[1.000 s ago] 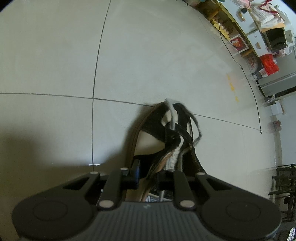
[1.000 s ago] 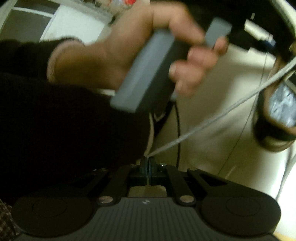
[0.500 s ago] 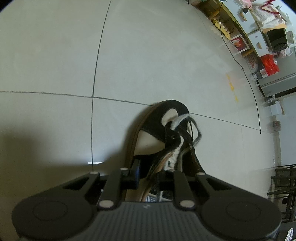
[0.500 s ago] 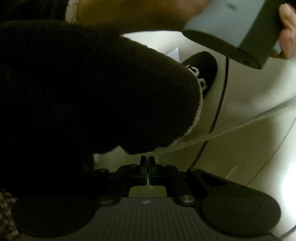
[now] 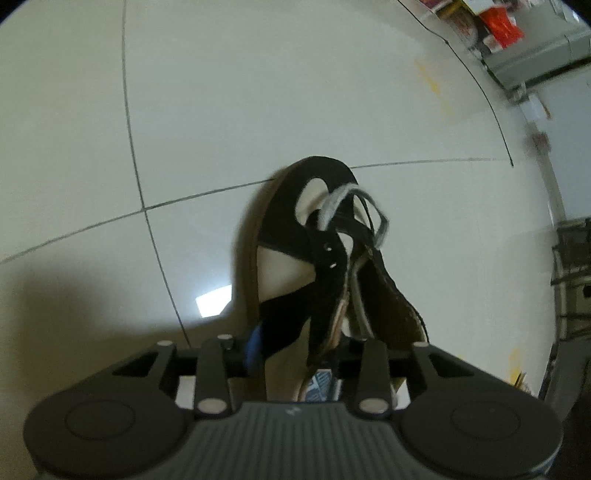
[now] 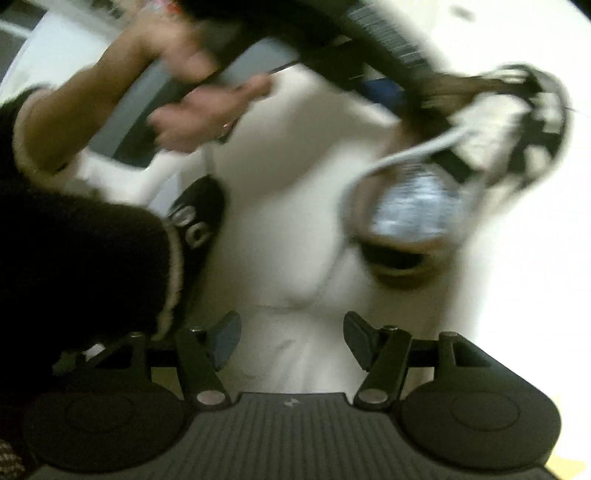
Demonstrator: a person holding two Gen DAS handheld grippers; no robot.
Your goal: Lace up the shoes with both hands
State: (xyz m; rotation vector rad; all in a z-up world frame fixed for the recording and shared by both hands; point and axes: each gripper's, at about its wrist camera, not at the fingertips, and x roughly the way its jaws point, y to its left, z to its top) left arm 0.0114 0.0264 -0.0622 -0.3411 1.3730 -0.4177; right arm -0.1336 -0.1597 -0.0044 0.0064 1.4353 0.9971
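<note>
A black and white shoe (image 5: pixel 284 206) with a brown sole lies on the pale tiled floor, toe pointing away. My left gripper (image 5: pixel 299 350) has the shoe's side wall between its jaws, which are opening; the black wall still lies against the blue pad (image 5: pixel 255 347). A white lace (image 5: pixel 332 206) loops loose over the tongue. In the blurred right wrist view the same shoe (image 6: pixel 410 206) shows its blue insole, and the lace (image 6: pixel 388 162) arcs off it. My right gripper (image 6: pixel 291 339) is opening wide, with nothing between its fingers.
A second black shoe (image 6: pixel 195 221) lies on the floor beside a dark fuzzy sleeve (image 6: pixel 74 266). A hand (image 6: pixel 199 107) holds the left gripper's handle. A thin black cable (image 5: pixel 476 81) crosses the floor, and shelves with a red bag (image 5: pixel 498 26) stand far right.
The right gripper let go of the white lace and its jaws spread wide; it now faces the shoe. The left gripper rolled and its jaws widened around the shoe.
</note>
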